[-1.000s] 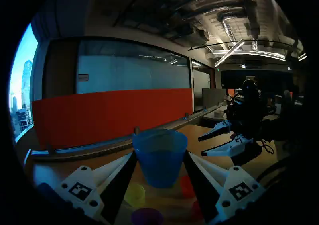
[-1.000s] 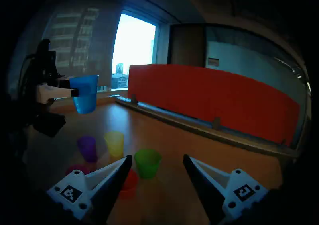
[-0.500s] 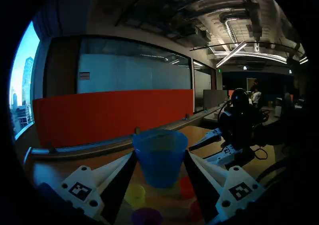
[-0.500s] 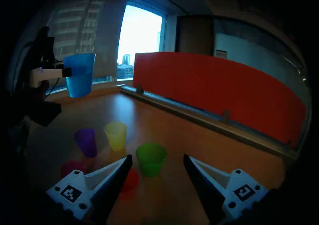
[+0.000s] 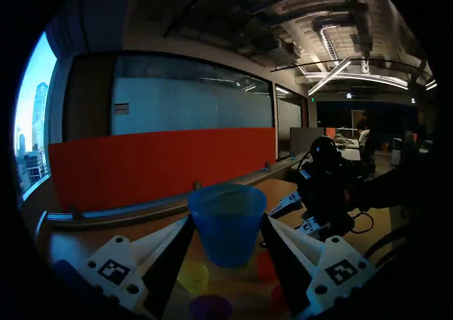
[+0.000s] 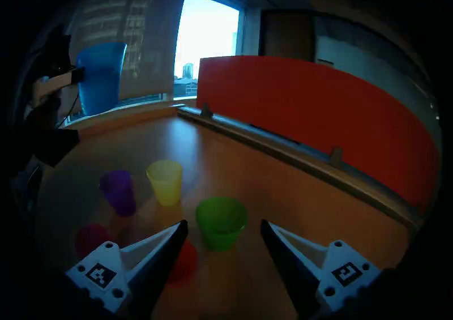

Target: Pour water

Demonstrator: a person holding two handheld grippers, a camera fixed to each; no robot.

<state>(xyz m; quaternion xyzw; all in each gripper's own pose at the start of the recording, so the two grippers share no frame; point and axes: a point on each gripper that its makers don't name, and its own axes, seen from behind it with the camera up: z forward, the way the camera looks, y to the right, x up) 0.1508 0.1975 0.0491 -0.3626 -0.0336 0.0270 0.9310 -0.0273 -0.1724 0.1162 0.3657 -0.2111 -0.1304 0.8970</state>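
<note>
Cup, translucent blue, upright, pinched by left gripper fingers.

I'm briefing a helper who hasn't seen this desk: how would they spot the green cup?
On the wooden desk before the long orange partition stands a cluster of small cups. The green cup stands upright, straight ahead of the open right gripper. It is the only green one, next to a yellow cup and a red cup.

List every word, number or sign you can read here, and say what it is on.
Nothing here can be read.
Small wall sign: too blurred to read.
Square marker on the left hand-held gripper: black-and-white pattern, no letters.
</note>
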